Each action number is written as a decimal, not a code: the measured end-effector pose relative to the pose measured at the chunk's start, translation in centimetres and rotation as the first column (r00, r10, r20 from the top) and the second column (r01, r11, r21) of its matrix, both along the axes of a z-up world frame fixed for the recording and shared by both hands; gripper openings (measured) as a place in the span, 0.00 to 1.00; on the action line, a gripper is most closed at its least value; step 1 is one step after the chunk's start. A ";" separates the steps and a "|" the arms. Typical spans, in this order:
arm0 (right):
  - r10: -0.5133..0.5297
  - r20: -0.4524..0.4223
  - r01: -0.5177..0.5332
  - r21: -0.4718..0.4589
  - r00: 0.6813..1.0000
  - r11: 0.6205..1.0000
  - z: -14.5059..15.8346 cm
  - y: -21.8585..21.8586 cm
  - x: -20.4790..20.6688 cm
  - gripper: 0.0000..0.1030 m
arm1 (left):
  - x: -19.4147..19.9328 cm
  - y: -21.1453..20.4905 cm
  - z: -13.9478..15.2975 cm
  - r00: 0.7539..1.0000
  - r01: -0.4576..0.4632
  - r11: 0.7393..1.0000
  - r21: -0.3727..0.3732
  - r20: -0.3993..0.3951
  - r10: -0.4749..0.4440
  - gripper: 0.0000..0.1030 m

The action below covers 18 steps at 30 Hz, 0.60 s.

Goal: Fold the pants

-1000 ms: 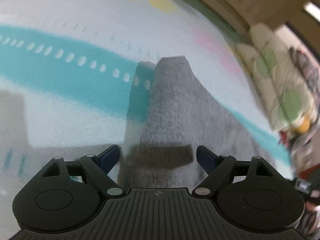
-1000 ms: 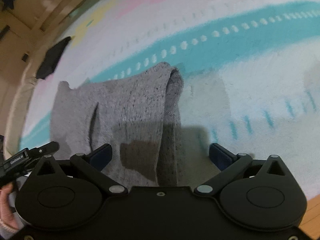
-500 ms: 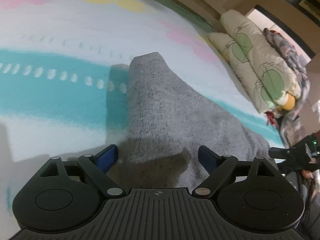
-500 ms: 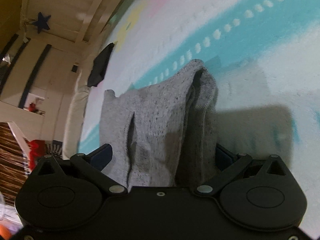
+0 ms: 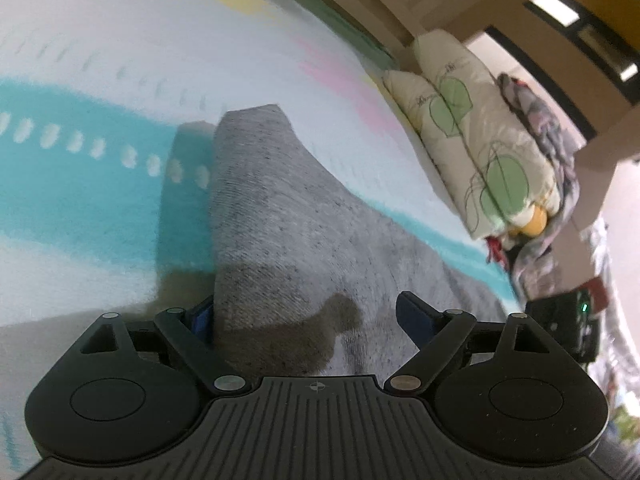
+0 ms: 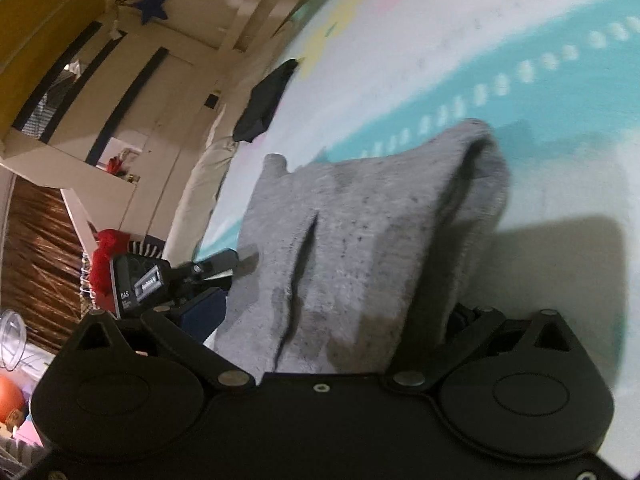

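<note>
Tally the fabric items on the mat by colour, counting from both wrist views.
Grey: 1, the pants
Black: 1, a crumpled garment near the mat's far edge
Total: 2

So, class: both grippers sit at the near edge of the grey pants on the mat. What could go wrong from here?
1. The left gripper has jaws wide, with the grey pants between them: lifting now would likely leave the cloth behind.
2. The right gripper straddles the bunched fold; it may catch only some layers.
3. The open slit could crease the fold.
</note>
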State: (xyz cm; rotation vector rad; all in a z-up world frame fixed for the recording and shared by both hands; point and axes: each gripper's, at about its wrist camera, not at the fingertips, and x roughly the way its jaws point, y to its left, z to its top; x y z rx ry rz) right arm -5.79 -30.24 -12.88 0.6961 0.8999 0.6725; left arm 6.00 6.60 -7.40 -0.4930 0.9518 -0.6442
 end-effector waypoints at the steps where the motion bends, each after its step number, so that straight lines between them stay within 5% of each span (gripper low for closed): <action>1: 0.001 0.000 -0.001 0.010 1.000 1.000 0.0 0.2 0.1 1.00 | -0.1 -0.2 0.0 1.000 -0.001 1.000 0.011 0.004 0.001 0.84; 4: -0.014 0.005 0.014 0.010 1.000 1.000 0.2 1.3 0.3 0.99 | -0.5 -0.8 0.3 1.000 -0.024 0.998 0.049 0.013 0.024 0.79; 6: -0.025 0.004 0.025 -0.033 1.000 0.999 0.4 1.9 0.0 0.77 | -1.0 -1.2 0.7 0.998 -0.061 0.989 0.138 0.032 0.057 0.49; 9: -0.090 -0.011 0.089 -0.109 0.996 0.990 0.5 2.4 -0.5 0.55 | -1.8 -1.1 1.1 0.994 -0.108 0.981 0.162 0.051 0.101 0.25; 15: -0.168 -0.012 0.164 -0.166 0.986 0.972 2.3 2.9 -1.8 0.40 | -3.7 -2.1 3.0 0.986 -0.111 0.976 0.186 0.147 0.084 0.16; 18: -0.161 0.017 0.161 -0.176 0.987 0.971 4.2 3.7 -2.3 0.37 | -3.9 -1.9 4.3 0.983 -0.124 0.983 0.138 0.151 0.103 0.16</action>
